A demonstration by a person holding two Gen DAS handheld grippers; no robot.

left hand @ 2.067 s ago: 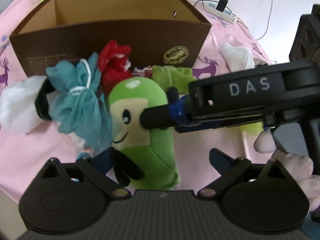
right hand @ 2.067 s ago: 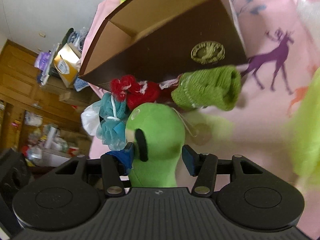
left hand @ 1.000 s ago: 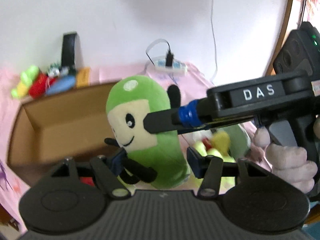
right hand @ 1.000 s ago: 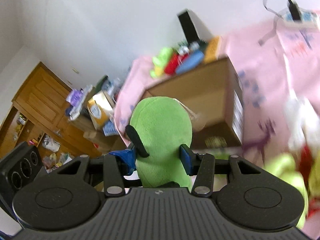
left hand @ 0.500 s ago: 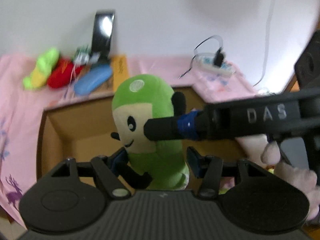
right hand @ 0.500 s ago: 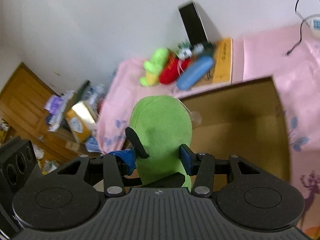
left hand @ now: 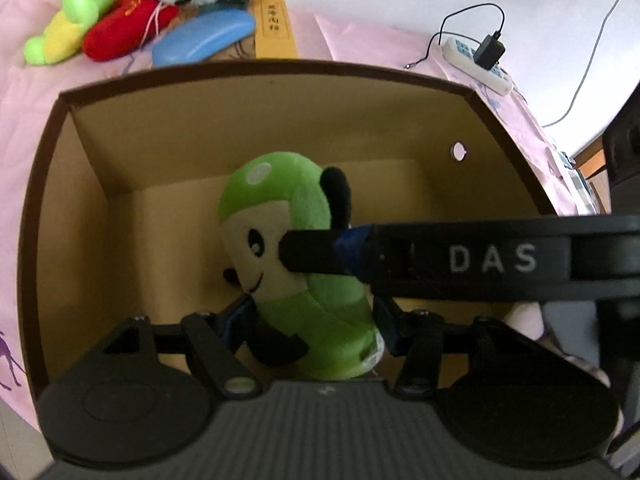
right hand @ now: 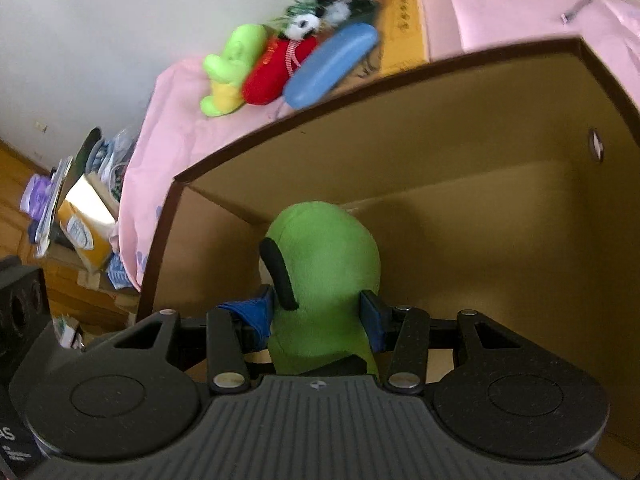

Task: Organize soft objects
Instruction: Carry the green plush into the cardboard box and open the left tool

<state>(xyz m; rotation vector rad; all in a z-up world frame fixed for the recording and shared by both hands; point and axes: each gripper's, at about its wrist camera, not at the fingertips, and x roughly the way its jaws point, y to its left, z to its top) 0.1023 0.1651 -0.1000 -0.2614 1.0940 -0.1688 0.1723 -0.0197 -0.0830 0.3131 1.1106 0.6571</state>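
A green plush toy (left hand: 280,200) with a cream face and black arms hangs upright inside the open brown cardboard box (left hand: 240,128), close to its floor. My left gripper (left hand: 310,316) holds its lower body, one pad on each side; its jaws are opening slightly. One of my right gripper's fingers (left hand: 312,256) lies across the toy's face. In the right wrist view, my right gripper (right hand: 316,316) is shut on the toy (right hand: 324,256) from behind, over the box (right hand: 460,140). Whether the toy's base touches the floor is hidden.
Behind the box on the pink cloth (left hand: 24,92) lie a green-yellow plush (left hand: 68,16), a red plush (left hand: 120,28), a blue case (left hand: 204,36) and a yellow box (left hand: 274,26). A power strip (left hand: 476,60) sits at the back right. Off the left edge stands a tissue box (right hand: 84,228).
Both grippers carried the green plush up from the pile, over the box's near wall and down inside. The box walls now surround the toy.
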